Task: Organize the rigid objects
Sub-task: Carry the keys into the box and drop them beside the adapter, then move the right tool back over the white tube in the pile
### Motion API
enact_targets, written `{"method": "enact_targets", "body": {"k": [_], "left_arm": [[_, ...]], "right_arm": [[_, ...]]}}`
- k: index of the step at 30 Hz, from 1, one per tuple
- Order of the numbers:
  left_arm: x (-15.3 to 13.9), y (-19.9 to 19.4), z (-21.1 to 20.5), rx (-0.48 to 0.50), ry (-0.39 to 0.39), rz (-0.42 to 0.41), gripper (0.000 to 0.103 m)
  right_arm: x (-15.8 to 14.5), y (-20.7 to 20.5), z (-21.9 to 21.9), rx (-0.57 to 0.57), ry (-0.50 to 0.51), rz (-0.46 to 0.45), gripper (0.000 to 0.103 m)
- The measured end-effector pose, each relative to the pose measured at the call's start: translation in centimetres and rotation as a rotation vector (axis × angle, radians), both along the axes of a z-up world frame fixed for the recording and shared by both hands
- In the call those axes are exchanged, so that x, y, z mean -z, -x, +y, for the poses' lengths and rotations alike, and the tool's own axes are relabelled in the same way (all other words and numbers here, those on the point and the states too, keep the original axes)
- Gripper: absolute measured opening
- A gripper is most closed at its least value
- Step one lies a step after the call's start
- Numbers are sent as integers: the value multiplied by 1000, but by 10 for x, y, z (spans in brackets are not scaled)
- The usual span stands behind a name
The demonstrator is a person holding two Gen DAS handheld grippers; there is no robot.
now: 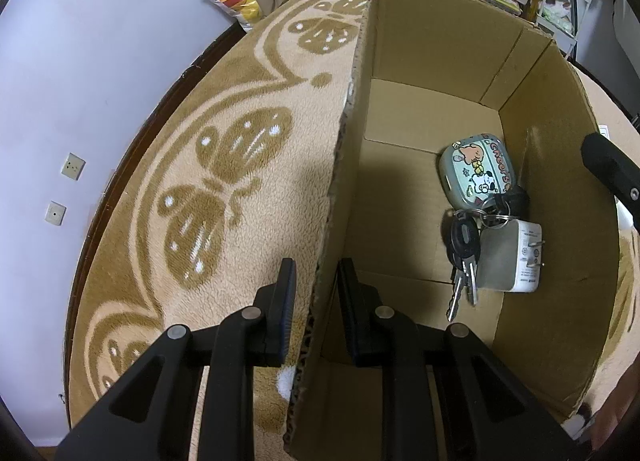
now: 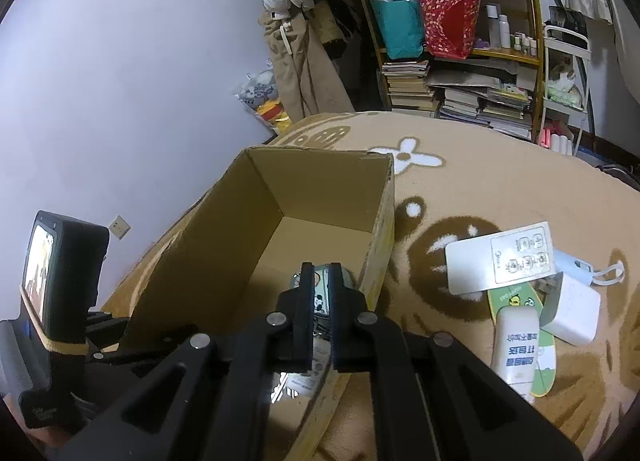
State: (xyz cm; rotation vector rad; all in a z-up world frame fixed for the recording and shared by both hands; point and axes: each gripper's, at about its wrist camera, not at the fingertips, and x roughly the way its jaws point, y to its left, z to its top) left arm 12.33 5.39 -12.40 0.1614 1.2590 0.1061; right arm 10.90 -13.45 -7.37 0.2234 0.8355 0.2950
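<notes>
Cardboard box (image 1: 432,53) is the place where the small hard things go, and it stands open on a beige blanket (image 1: 240,189) with a brown pattern. The left gripper (image 1: 316,273) straddles the near left wall of the box: one finger is outside, the other inside, and the wall edge runs between them. The gap is narrow, but I cannot tell if the pads really press the cardboard or only stand close to it. My judgement is that this gripper steadies the box.

Ahead and to the right of the left gripper, on the box floor against the far right wall, three things already lie together — a small case with cartoon pictures (image 1: 476,171), a bunch of keys (image 1: 464,249) and a white charger (image 1: 510,255). The keys touch both the case and the charger.

The right gripper (image 2: 322,281) hangs above the near part of the box, pointing down into it. Its fingers are almost together and I see nothing between them; the case shows just beyond the tips.

To the right of this gripper, outside the box on the blanket, more things wait in a loose pile: a white remote (image 2: 500,263), a white tube (image 2: 514,345) lying on a flat green piece (image 2: 516,297), a white block (image 2: 572,315) and a pale blue device with a strap (image 2: 580,267). So the work seems about one third done — three things are in, about five are left.
</notes>
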Motion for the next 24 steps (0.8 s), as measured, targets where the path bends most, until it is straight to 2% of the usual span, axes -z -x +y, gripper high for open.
{"method": "enact_targets", "body": {"k": [6, 7, 9, 10, 12, 15, 16, 18, 21, 24], "left_arm": [[0, 0, 0, 0, -1, 0, 20], [0, 0, 0, 0, -1, 1, 20], [0, -1, 0, -1, 1, 0, 20], [0, -1, 0, -1, 2, 0, 20], [1, -1, 0, -1, 4, 1, 20], [1, -1, 0, -1, 3, 1, 20], [1, -2, 0, -2, 3, 1, 21], [1, -2, 0, 0, 1, 1, 21], [1, -1, 0, -2, 5, 1, 21], [1, -1, 1, -1, 7, 1, 21]], "right_arm": [[-7, 4, -10, -21, 4, 1, 10], [-9, 6, -12, -18, 14, -3, 14], [-13, 9, -15, 6, 49, -18, 40], [-16, 11, -19, 9, 33, -33, 44], [-19, 13, -25, 26, 14, -40, 59], [-20, 13, -35, 71, 31, -32, 78], [-19, 15, -40, 91, 36, -23, 82], [-15, 16, -48, 134, 37, 0, 99], [-8, 15, -65, 180, -1, 47, 102], [-1, 10, -78, 200, 22, 92, 102]]}}
